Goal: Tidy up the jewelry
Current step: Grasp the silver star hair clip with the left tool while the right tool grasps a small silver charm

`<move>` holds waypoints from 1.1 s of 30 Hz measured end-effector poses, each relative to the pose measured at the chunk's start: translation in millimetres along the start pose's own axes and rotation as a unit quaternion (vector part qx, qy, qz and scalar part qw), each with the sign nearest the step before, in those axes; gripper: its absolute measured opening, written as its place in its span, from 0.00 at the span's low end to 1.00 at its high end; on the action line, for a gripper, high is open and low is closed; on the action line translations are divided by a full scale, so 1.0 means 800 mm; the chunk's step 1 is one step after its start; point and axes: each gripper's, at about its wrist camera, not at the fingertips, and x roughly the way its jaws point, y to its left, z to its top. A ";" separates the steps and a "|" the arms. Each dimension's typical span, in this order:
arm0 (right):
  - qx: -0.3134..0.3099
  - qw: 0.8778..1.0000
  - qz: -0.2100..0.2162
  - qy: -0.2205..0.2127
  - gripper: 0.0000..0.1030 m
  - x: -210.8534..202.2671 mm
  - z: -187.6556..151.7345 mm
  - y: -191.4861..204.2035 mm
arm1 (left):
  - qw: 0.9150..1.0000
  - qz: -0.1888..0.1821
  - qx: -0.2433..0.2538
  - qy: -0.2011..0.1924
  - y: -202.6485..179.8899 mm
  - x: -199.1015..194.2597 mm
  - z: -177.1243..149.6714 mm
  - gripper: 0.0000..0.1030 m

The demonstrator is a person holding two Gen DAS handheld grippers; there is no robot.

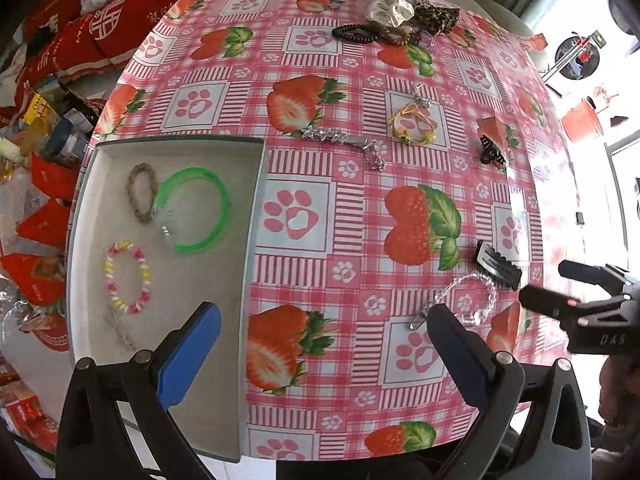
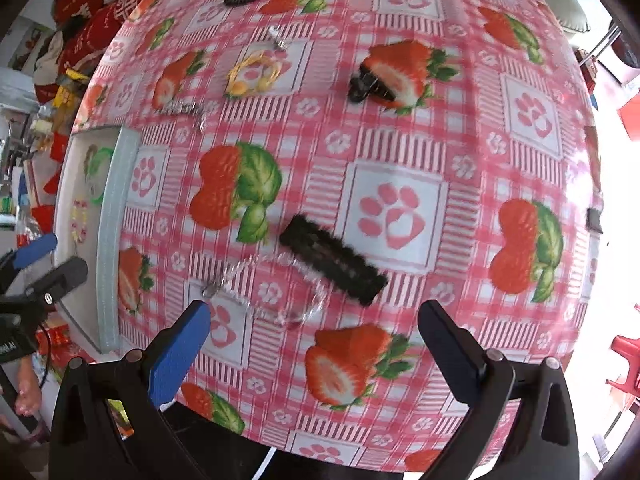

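Observation:
A white tray (image 1: 256,208) at the table's left holds a green bangle (image 1: 218,188), a woven brown bracelet (image 1: 141,192) and a pink-yellow bead bracelet (image 1: 145,276). My left gripper (image 1: 324,340) hangs open and holds nothing, over the tray's right wall. A clear crystal bracelet (image 2: 272,296) lies on the cloth just ahead of my right gripper (image 2: 316,332), which is open and holds nothing. A black fuzzy hair clip (image 2: 332,266) touches the bracelet's far side. In the left wrist view, the right gripper (image 1: 543,280) sits by the same clip (image 1: 498,266) and bracelet (image 1: 468,300).
Farther back on the strawberry tablecloth (image 1: 360,92) lie a silver chain (image 1: 344,140), a yellow bracelet (image 1: 412,124) and a black claw clip (image 1: 492,152). Scrunchies (image 1: 392,8) and a black coil tie (image 1: 352,34) sit at the far edge. Red cushions and clutter lie left of the table.

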 end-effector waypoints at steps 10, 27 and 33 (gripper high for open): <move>-0.004 0.999 -0.005 -0.041 1.00 -0.011 0.089 -0.005 | 0.998 -0.035 -0.059 0.003 -0.006 0.016 0.054 0.95; -0.029 0.999 0.018 -0.030 0.57 0.028 0.217 0.011 | 0.964 -0.050 -0.258 0.043 0.011 0.097 0.110 0.71; -0.044 0.998 0.033 -0.020 0.57 0.040 0.247 0.019 | 0.947 -0.025 -0.320 0.033 0.019 0.113 0.113 0.71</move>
